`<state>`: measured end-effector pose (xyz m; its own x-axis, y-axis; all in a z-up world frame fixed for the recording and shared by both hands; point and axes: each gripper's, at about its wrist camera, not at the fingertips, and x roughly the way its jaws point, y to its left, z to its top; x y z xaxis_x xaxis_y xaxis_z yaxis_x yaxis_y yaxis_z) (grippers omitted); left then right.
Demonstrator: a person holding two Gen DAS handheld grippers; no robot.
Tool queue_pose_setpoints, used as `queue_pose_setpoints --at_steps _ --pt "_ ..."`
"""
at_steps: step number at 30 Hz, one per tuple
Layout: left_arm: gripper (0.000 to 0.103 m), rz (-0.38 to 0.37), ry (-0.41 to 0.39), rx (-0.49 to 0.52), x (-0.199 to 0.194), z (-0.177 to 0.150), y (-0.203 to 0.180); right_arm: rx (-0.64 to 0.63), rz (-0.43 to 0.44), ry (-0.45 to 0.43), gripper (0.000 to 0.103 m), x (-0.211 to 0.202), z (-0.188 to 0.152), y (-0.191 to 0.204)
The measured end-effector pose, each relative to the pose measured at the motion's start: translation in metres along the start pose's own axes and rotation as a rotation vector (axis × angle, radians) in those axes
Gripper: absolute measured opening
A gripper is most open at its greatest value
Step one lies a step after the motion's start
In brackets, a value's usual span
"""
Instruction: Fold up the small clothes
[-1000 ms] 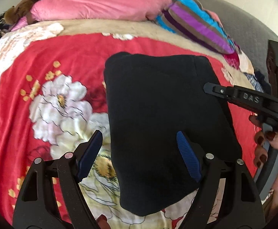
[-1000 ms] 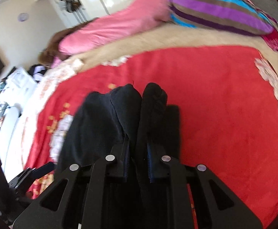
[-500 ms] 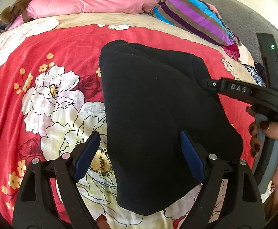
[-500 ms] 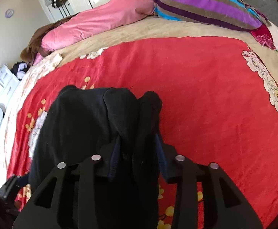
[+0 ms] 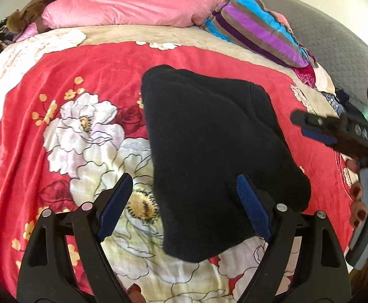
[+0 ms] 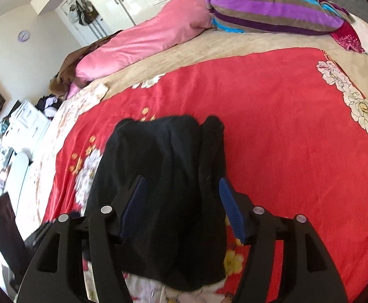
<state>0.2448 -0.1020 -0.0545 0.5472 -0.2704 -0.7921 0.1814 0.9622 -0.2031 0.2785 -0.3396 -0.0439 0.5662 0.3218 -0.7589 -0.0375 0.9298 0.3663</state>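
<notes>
In the left wrist view, the black garment (image 5: 216,156) lay on the red flowered blanket (image 5: 45,80) that covers the bed, near its front part. It looked already folded into a thick, rather compact shape with a rounded corner on the far side and a loose flap toward the camera. The left gripper (image 5: 184,202) stood wide apart and empty: one blue pad was over the white flower, the other was over the cloth, and I could not see either one pressing. At the right edge the right gripper (image 5: 317,131) was seen from the side, held by a hand (image 5: 363,202), just beside the garment's right border.

In the right wrist view, the same garment (image 6: 163,181) lay between the fingers of the right gripper (image 6: 181,212). Its jaws had just been opening, and the pads no longer pinched the cloth, so the garment was released.

I judged the garment soft, light and limp, probably fleecy and not slippery. It would sag if lifted by one point, so a hold at a folded edge or at two corners seemed best.

No container was visible in either view. Only a pink duvet (image 6: 143,40) and a striped pillow (image 6: 272,5) lay at the far end of the bed.
</notes>
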Motion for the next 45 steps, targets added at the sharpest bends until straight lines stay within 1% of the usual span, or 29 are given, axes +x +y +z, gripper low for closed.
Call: queue_pose_setpoints --at_steps 4,7,11,14,16,17,18,19,21,23,24,26,28,31,32,34,35,36,38,40,42,45 --pt "0.077 0.002 0.007 -0.017 -0.004 -0.005 0.009 -0.061 0.007 0.011 0.06 -0.012 -0.015 0.013" --pt "0.077 0.001 0.02 -0.03 -0.004 -0.012 0.014 -0.099 -0.024 0.054 0.059 -0.014 -0.035 0.015" --pt "0.077 0.004 0.036 -0.037 -0.001 -0.021 0.016 -0.08 -0.048 0.112 0.06 -0.004 -0.052 0.005" --pt "0.077 0.011 0.048 -0.028 0.002 -0.025 0.013 -0.044 -0.025 0.16 0.059 0.009 -0.056 0.001" --pt "0.077 0.016 0.059 -0.02 0.005 -0.027 0.012 -0.046 -0.023 0.191 0.059 0.019 -0.06 0.002" --pt "0.077 0.017 0.062 -0.019 0.006 -0.028 0.012 -0.058 -0.013 0.198 0.039 0.021 -0.06 0.003" --pt "0.077 0.02 0.064 -0.02 0.007 -0.029 0.011 -0.071 0.023 0.202 0.02 0.022 -0.061 0.006" --pt "0.077 0.021 0.065 -0.021 0.007 -0.029 0.011 -0.089 0.035 0.194 0.019 0.018 -0.06 0.011" --pt "0.077 0.023 0.064 -0.021 0.006 -0.029 0.011 -0.141 0.017 0.163 0.018 0.007 -0.059 0.021" --pt "0.077 0.024 0.061 -0.011 0.004 -0.028 0.01 -0.134 0.014 0.146 0.018 -0.001 -0.057 0.021" --pt "0.077 0.024 0.061 -0.007 0.004 -0.029 0.01 -0.127 0.0 0.153 0.018 -0.001 -0.057 0.018" --pt "0.08 0.02 0.072 -0.007 0.006 -0.03 0.011 -0.106 -0.037 0.199 0.018 0.008 -0.063 0.008" --pt "0.08 0.013 0.092 -0.013 0.013 -0.034 0.012 -0.099 -0.053 0.237 0.018 0.017 -0.066 0.003" --pt "0.08 0.015 0.099 -0.015 0.019 -0.039 0.012 -0.082 -0.069 0.252 0.023 0.023 -0.068 -0.001" --pt "0.08 0.015 0.101 -0.016 0.02 -0.04 0.012 -0.075 -0.075 0.253 0.031 0.023 -0.067 -0.002" --pt "0.08 0.013 0.102 -0.022 0.02 -0.041 0.014 -0.043 -0.051 0.251 0.035 0.021 -0.066 -0.006" --pt "0.08 0.011 0.101 -0.026 0.018 -0.04 0.015 -0.017 -0.032 0.242 0.042 0.018 -0.064 -0.009" --pt "0.08 0.011 0.098 -0.026 0.016 -0.039 0.015 -0.004 -0.018 0.218 0.046 0.012 -0.06 -0.009" --pt "0.08 0.011 0.075 -0.019 0.008 -0.036 0.015 0.0 0.005 0.143 0.061 -0.002 -0.052 -0.01" --pt "0.08 0.01 0.059 -0.02 0.001 -0.032 0.015 0.026 0.037 0.074 0.069 -0.014 -0.045 -0.014" --pt "0.08 0.006 0.042 -0.029 -0.004 -0.027 0.016 0.051 0.054 0.03 0.069 -0.02 -0.041 -0.019" --pt "0.08 0.006 0.026 -0.038 -0.007 -0.021 0.019 0.054 0.031 -0.007 0.069 -0.021 -0.037 -0.021"
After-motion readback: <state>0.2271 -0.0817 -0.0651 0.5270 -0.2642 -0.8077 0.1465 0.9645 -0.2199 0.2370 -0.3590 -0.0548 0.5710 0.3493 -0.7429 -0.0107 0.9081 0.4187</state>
